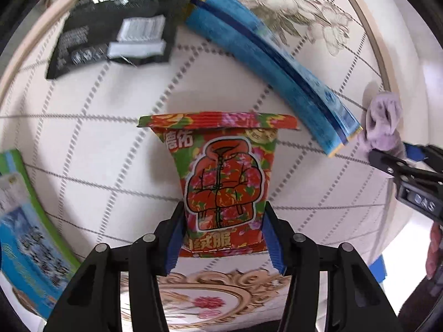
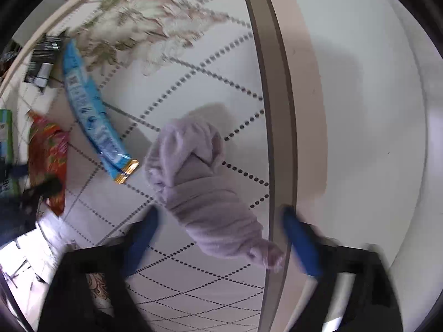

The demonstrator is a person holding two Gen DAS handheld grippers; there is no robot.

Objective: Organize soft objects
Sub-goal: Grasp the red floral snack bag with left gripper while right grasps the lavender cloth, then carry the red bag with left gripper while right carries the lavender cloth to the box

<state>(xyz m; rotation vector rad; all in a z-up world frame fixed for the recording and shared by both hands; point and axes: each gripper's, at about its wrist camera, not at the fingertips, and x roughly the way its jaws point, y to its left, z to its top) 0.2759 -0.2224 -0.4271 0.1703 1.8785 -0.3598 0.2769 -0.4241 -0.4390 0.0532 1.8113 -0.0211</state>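
So the left tool [image 1: 223, 235] sits low centre in the left wrist view, pointing steeply down, and its blue pads are clamped on the lower sides of the floral red-and-green packet [image 1: 224, 182] (the one with a padded jacket printed on it), which lies flat mid-frame on the quilted cream bench [image 1: 97, 127]. I'd guess that packet is light, squashy and a bit slick, a film wrapper with something soft inside, so a pinch across the narrow waist like this looks sensible; grabbing the crimped top flap would probably just crumple it. Over in the right wrist view the right tool [image 2: 218, 238] also points steeply down and straddles the rolled lilac sock bundle [image 2: 202, 191], centre to lower centre, close to the bench's raised rim [image 2: 277, 110]. Its pads stand clear of the fabric on both sides, so nothing gripped there yet. The bundle looks limp and grippy; I'd take it across the thick middle, not the loose tail at lower right.
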